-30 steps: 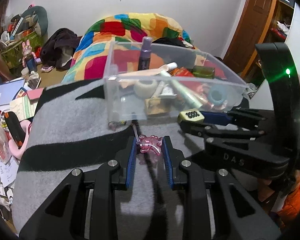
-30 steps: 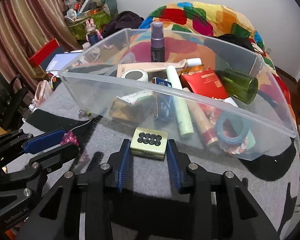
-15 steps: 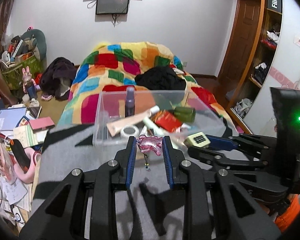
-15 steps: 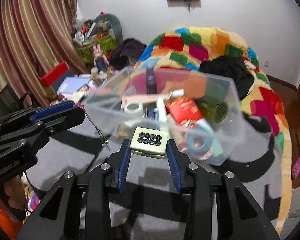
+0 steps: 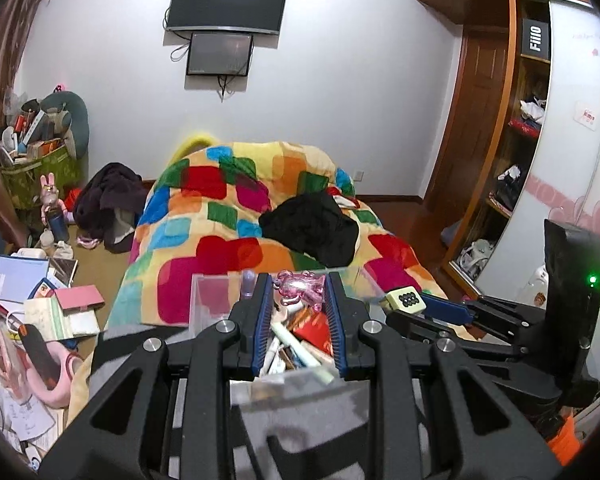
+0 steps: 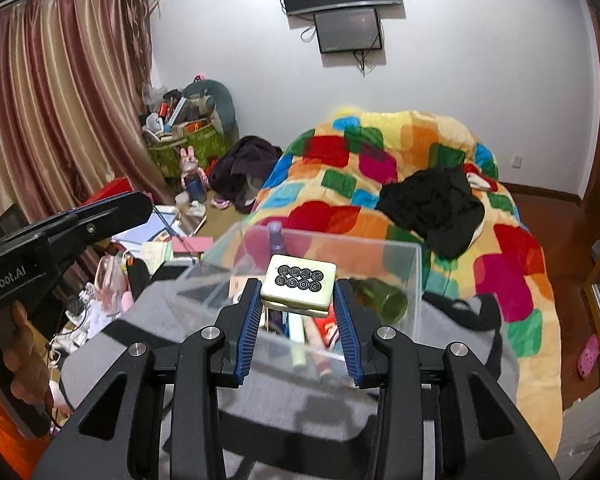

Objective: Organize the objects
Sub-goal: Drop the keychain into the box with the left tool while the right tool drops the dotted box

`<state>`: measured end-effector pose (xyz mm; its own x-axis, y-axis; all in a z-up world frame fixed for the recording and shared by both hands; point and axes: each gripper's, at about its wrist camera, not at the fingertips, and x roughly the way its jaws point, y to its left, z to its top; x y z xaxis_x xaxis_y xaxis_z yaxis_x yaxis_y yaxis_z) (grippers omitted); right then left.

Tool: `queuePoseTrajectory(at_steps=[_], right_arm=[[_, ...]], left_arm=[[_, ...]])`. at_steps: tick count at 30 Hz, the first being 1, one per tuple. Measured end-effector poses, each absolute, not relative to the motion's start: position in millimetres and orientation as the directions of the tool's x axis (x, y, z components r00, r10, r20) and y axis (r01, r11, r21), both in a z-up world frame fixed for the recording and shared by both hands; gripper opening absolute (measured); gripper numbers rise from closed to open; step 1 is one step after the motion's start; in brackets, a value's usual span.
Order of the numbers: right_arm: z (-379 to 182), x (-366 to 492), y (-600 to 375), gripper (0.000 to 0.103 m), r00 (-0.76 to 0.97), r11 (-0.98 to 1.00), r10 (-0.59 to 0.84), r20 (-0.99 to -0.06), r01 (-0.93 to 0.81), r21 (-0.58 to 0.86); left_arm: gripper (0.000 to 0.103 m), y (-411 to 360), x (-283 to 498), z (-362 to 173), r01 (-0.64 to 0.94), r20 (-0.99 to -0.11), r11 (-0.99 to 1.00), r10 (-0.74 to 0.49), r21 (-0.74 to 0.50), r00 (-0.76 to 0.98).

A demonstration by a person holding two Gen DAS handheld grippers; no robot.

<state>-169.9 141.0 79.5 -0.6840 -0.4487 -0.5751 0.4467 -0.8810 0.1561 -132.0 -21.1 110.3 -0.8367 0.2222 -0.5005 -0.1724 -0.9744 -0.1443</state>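
My left gripper point(image 5: 298, 288) is shut on a pink translucent keychain charm point(image 5: 300, 287) and holds it high above the clear plastic bin point(image 5: 210, 300). My right gripper point(image 6: 298, 294) is shut on a cream mahjong tile with black circles point(image 6: 300, 284), also raised over the clear bin point(image 6: 404, 276). The tile point(image 5: 406, 300) and the right gripper show at the right of the left wrist view. The bin holds tubes, a purple bottle point(image 6: 276, 236), a green bottle point(image 6: 382, 300) and red packets.
The bin stands on a grey and black cloth point(image 6: 112, 344). Behind it is a bed with a colourful patchwork blanket point(image 6: 380, 184) and black clothes point(image 6: 436, 204). Papers and boxes point(image 5: 40, 300) clutter the left floor. A wardrobe point(image 5: 512, 160) stands on the right.
Both grippers have lifted from the cloth in front of the bin to above it, carrying the pink charm and the tile. The bin now lies below the fingers.
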Motion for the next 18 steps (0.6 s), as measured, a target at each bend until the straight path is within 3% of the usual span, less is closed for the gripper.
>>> queuePoseTrajectory(at_steps=[5, 18], right_arm=[[75.0, -180.8, 136.7, 0.033, -0.683, -0.883, -0.441, -0.582, 0.446, 0.146], [4.0, -228.0, 129.5, 0.033, -0.559, -0.900, -0.378, -0.738, 0.407, 0.152]], left_arm=[[0.026, -18.3, -153.7, 89.0, -0.166, -0.547, -0.972, 0.230, -0.164, -0.805], [0.026, -4.2, -189.5, 5.2, -0.134, -0.718, -0.979, 0.206, -0.157, -0.665]])
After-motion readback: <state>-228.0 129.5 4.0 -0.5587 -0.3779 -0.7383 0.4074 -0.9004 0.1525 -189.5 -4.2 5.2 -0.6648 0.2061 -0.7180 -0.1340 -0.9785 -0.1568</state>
